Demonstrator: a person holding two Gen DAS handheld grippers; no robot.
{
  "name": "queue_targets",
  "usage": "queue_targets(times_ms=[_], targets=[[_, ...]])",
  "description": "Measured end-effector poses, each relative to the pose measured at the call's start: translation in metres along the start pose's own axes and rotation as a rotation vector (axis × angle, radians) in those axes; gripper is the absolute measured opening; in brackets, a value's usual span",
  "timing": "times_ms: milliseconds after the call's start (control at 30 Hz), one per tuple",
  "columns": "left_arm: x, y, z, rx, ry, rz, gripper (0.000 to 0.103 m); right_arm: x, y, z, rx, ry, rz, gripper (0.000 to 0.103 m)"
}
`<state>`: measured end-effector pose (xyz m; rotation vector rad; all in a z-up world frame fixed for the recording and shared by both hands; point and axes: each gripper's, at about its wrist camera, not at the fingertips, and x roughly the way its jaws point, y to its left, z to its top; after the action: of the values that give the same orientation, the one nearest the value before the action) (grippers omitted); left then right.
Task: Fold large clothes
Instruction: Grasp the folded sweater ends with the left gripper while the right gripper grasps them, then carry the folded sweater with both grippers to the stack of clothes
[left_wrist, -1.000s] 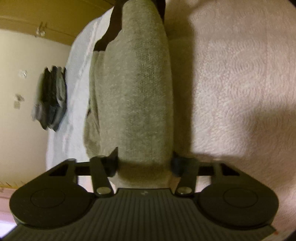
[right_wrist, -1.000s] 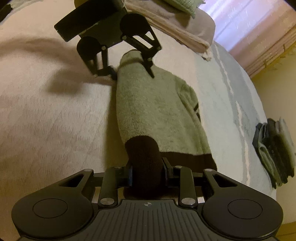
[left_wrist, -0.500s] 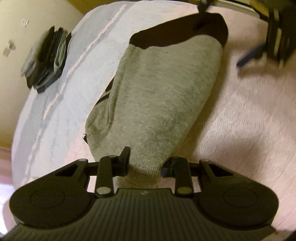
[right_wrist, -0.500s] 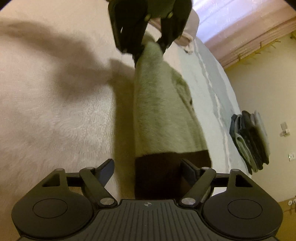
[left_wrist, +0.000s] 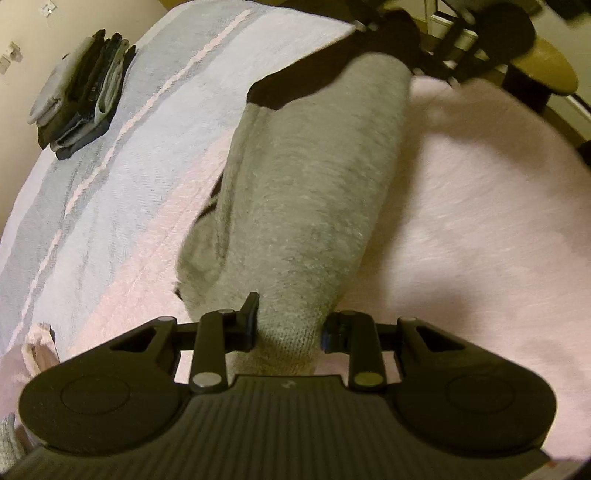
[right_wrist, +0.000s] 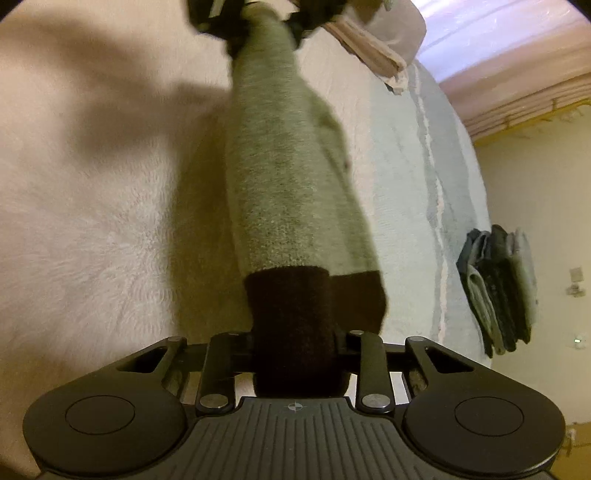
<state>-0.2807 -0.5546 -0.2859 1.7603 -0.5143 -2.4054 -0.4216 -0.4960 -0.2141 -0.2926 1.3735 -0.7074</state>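
Note:
A grey knit sweater (left_wrist: 314, 177) with a dark brown hem (left_wrist: 295, 85) hangs stretched in a long roll between my two grippers, above a bed. My left gripper (left_wrist: 290, 325) is shut on the grey end. The right gripper (left_wrist: 443, 44) shows blurred at the sweater's far end. In the right wrist view my right gripper (right_wrist: 295, 347) is shut on the dark hem (right_wrist: 291, 314), and the grey sweater (right_wrist: 288, 177) runs away to the left gripper (right_wrist: 255, 18) at the top. A loose fold droops on the side towards the striped cover.
The bed has a pale fleece blanket (left_wrist: 480, 221) and a grey-and-white striped cover (left_wrist: 122, 155). A stack of folded dark and grey clothes (left_wrist: 77, 92) (right_wrist: 498, 288) lies near the bed's edge. Folded bedding (right_wrist: 380, 48) sits at the bed's far end. A wooden stool (left_wrist: 543, 66) stands beside the bed.
Half a second ago the right gripper's fingers stood wide apart around the dark hem; now they are shut on it. The sweater is pulled narrower between both grippers.

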Motion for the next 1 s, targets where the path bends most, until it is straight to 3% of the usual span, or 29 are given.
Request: queue_targets(times_ms=[267,467,800,1000], targets=[[-0.073,-0.021,0.019,-0.032,0.013,-0.063,0.026,-0.093,-0.037,0.003,-0.067,0.001,0.133,0.025],[-0.111,-0.036,0.028,-0.028,0.015,-0.047,0.026,-0.136,-0.037,0.004,-0.070,-0.008,0.120,0.025],[-0.139,-0.034,0.058,-0.053,0.039,-0.015,0.026,-0.163,-0.063,-0.010,-0.092,-0.057,0.110,0.025],[-0.135,-0.019,0.108,-0.072,0.051,-0.006,0.026,-0.166,-0.100,-0.049,-0.087,-0.089,0.109,0.025]])
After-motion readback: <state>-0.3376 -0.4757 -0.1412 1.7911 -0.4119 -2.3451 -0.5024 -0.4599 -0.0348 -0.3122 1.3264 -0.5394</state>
